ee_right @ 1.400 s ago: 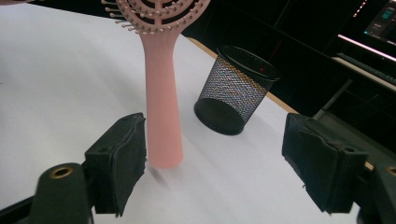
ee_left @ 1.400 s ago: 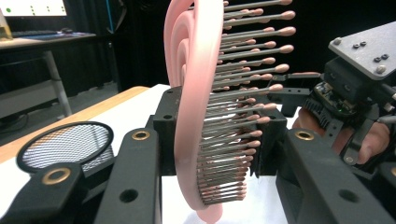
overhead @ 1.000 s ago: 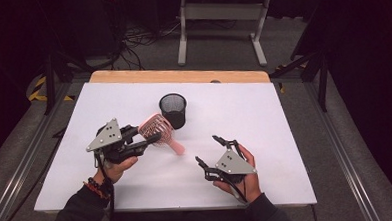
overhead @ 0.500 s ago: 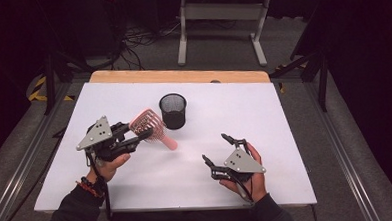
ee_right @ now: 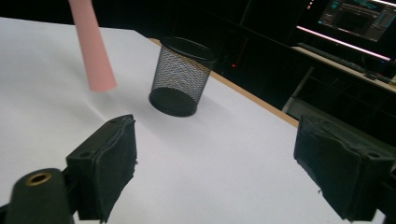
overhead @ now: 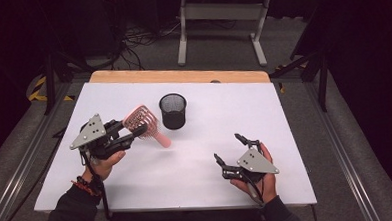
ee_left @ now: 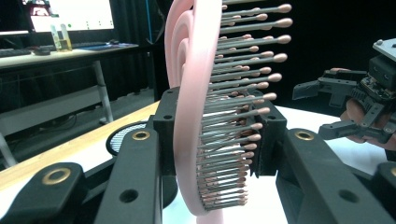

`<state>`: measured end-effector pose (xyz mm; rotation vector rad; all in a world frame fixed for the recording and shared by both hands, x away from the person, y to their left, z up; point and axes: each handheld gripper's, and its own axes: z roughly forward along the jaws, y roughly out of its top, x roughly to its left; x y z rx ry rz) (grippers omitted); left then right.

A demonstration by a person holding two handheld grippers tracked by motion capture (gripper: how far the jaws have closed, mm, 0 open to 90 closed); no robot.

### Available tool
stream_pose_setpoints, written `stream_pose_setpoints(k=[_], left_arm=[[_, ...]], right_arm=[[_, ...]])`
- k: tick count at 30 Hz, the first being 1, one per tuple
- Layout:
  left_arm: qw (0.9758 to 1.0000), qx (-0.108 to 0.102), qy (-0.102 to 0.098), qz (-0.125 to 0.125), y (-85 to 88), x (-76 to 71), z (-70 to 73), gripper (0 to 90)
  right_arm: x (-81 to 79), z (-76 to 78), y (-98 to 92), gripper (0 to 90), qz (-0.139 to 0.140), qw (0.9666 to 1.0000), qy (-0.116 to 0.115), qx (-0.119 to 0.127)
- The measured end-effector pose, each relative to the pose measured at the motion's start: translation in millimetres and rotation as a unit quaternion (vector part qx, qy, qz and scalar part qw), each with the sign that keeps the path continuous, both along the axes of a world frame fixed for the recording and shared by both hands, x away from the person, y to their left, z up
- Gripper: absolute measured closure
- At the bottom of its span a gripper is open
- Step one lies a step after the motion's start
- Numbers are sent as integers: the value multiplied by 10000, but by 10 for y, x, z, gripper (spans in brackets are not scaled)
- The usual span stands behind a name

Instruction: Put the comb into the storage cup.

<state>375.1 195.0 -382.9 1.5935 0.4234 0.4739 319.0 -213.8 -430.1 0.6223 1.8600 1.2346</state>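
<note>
Left gripper [overhead: 137, 130]: jaws clamping the bristled head of a pink hairbrush [overhead: 145, 123], one pad lying against its back, the other pressing into the grey, pink-tipped bristles [ee_left: 243, 93]; brush riding clear above the white table [overhead: 206, 165], handle [ee_right: 93, 51] slanting down towards the table's middle, its end hanging just beside the cup. Right gripper [overhead: 231, 148]: jaws standing wide, having just been opening, nothing lying between them; hovering low near the front edge, well apart from the brush. Black mesh cup [overhead: 173, 110]: standing upright beyond both grippers, towards the far side
</note>
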Motion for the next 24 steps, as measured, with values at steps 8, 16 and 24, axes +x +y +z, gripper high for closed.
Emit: stream_pose_setpoints(k=[8, 16, 24], left_arm=[[10000, 6, -28, 88, 35, -2, 24, 631], [9999, 27, -11, 161, 33, 7, 38, 631], [9997, 70, 15, 236, 18, 50, 62, 631]], right_arm=[[-12, -25, -102, 131, -121, 9999, 20, 6], [-7, -53, -105, 131, -132, 9999, 72, -45], [0, -66, -91, 131, -117, 9999, 97, -37]])
